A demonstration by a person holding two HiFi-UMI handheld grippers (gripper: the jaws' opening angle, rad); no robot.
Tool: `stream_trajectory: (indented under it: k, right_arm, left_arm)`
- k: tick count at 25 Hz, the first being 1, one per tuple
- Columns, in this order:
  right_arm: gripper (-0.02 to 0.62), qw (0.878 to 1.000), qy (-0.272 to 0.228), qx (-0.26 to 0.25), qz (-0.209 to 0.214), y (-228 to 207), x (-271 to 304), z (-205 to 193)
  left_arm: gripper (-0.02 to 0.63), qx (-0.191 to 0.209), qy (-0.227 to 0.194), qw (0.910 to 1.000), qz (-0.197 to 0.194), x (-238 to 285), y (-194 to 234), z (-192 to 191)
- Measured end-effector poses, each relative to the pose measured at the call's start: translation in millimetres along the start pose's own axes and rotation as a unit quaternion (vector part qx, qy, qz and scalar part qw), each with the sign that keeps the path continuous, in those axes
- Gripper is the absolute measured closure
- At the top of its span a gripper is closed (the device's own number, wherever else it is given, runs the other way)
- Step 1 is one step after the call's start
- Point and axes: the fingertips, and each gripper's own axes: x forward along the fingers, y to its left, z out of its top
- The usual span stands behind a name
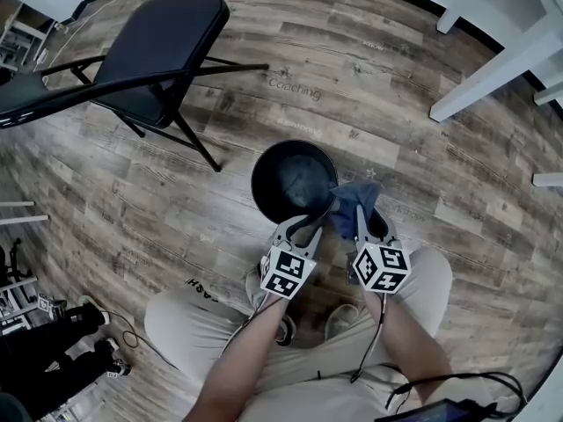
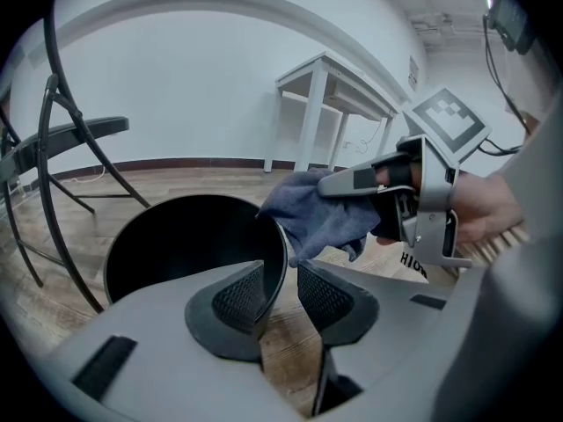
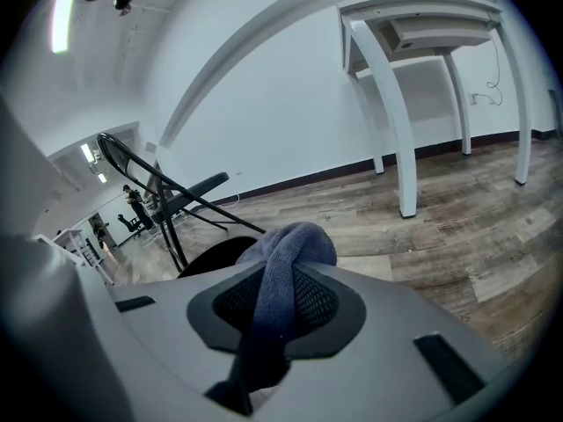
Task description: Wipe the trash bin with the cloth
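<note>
Seated operator, bin between the feet. The left gripper (image 2: 281, 284) has its jaws apart astride the near rim of the black trash bin (image 2: 185, 236), not clamping it. The right gripper (image 3: 280, 297) has its jaws closed on the bunched blue cloth (image 3: 295, 240), held just beside the rim. Likely faults: with the rim unclamped, wiping pressure may tip or slide the bin, and a snagged fold may pull the cloth free. The bin stands on a wood-plank floor (image 1: 396, 86), with a folding chair (image 1: 158, 51) and a white table (image 1: 493, 69) well apart from it.
</note>
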Motion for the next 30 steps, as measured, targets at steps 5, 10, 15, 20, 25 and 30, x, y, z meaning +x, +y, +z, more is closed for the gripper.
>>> stream_trajectory:
  k: [5,10,15,20,25,30]
  right_arm:
    - [0.525,0.999,0.015,0.023,-0.018,-9.5,0.9,-12.3]
    - [0.525,0.996,0.055,0.061,0.035,11.1,18.6,-39.1]
    - [0.525,0.988,0.063,0.119,0.073,18.6,30.2,-49.2]
    - [0.525,0.967,0.034,0.243,0.073,12.1,41.5,-54.3]
    - [0.526,0.933,-0.015,0.357,0.055,-5.2,54.5,-59.6]
    - [0.526,0.930,-0.013,0.364,0.053,-11.0,66.8,-72.1]
  left_arm:
    - [0.492,-0.001,0.022,0.9997,0.011,6.5,7.3,-14.0]
    - [0.499,-0.001,0.044,0.9989,0.015,11.5,12.1,-22.4]
    - [0.500,-0.002,0.047,0.9988,0.010,13.6,10.1,-20.3]
    - [0.508,-0.009,0.046,0.9989,0.009,13.4,10.7,-19.5]
    - [0.509,-0.016,0.047,0.9987,0.006,14.2,10.1,-18.7]
    - [0.512,-0.017,0.047,0.9987,0.003,13.0,11.4,-18.7]
